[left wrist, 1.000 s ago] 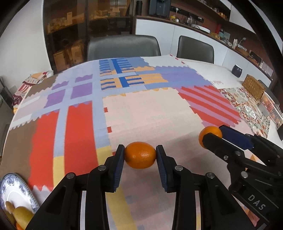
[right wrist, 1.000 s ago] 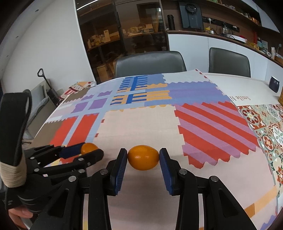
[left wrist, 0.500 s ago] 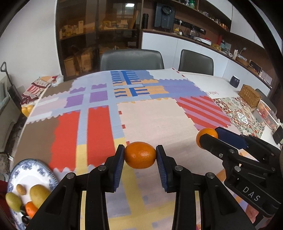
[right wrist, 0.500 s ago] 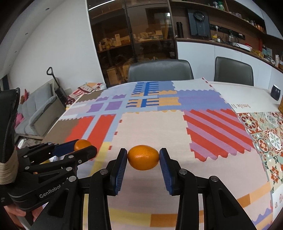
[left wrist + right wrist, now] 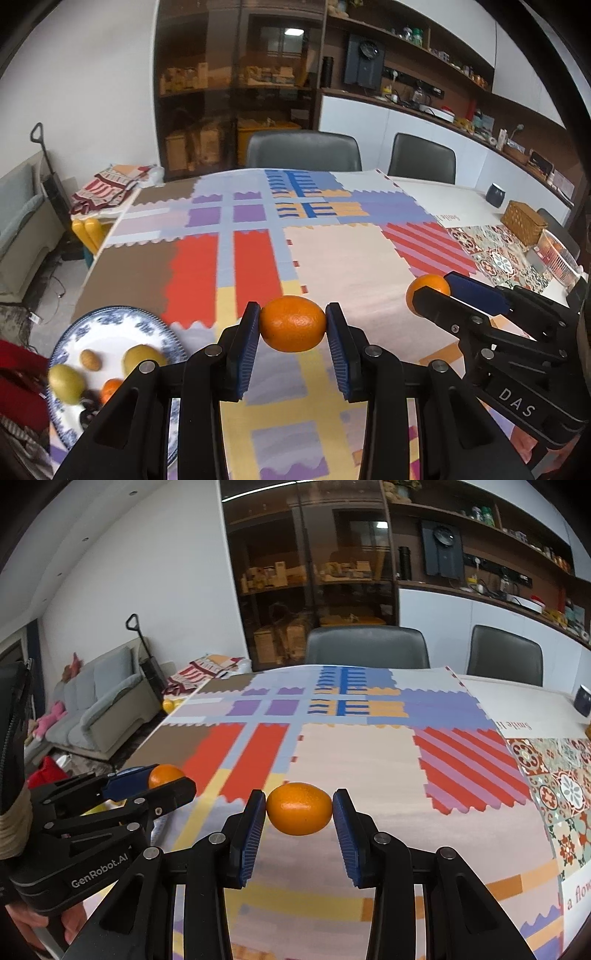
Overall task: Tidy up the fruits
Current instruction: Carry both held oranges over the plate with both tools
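Observation:
My left gripper (image 5: 292, 328) is shut on an orange (image 5: 293, 324), held above the patchwork tablecloth. My right gripper (image 5: 299, 808) is shut on a second orange (image 5: 299, 808), also in the air. In the left wrist view the right gripper (image 5: 430, 293) shows at the right with its orange (image 5: 426, 288). From the right wrist camera, the left gripper (image 5: 168, 779) and its orange (image 5: 164, 774) appear at the left. A blue-and-white plate (image 5: 107, 328) at the table's near left corner carries kiwis (image 5: 66, 382), a small orange fruit (image 5: 110, 388) and dark fruit.
The patchwork cloth (image 5: 332, 258) covers the table. A woven basket (image 5: 522, 221), a dark cup (image 5: 495, 194) and a rack (image 5: 557, 254) stand at the far right. Two grey chairs (image 5: 303, 149) stand behind the table. A person's hand (image 5: 37, 928) holds the left gripper.
Both grippers have risen and drawn back toward the table's near left with their oranges still gripped. The plate of fruit has come further into the left wrist view.

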Motion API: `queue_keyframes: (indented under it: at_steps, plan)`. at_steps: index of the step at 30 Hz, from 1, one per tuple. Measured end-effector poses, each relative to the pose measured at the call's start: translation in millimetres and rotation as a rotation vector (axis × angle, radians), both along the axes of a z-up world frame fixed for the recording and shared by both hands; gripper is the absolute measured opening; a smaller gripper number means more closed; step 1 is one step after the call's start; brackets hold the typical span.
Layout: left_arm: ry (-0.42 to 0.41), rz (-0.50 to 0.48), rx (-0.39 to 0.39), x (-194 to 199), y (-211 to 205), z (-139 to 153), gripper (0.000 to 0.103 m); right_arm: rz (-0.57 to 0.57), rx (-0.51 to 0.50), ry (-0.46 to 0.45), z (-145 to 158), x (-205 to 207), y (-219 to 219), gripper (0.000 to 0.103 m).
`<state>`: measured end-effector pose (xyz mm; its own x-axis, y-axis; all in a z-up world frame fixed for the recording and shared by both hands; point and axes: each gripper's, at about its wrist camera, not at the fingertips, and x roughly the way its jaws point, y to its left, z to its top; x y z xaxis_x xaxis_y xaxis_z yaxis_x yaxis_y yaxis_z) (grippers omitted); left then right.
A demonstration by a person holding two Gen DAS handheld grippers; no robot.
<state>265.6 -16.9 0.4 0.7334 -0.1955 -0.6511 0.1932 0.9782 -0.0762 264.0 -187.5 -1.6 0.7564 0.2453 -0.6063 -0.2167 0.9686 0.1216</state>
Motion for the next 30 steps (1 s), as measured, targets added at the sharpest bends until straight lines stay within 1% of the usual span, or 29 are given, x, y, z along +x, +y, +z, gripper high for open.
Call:
queue_keyframes:
  at_steps: [17, 30]
  plan:
    - [-0.063, 0.133, -0.015, -62.1, 71.3, 27.6, 0.035, 0.143, -0.006, -0.046, 23.6, -38.9, 66.6, 0.039]
    - [-0.098, 0.207, -0.008, -86.4, 119.2, 38.3, 0.035, 0.246, -0.023, -0.058, 32.7, -49.6, 121.4, 0.039]
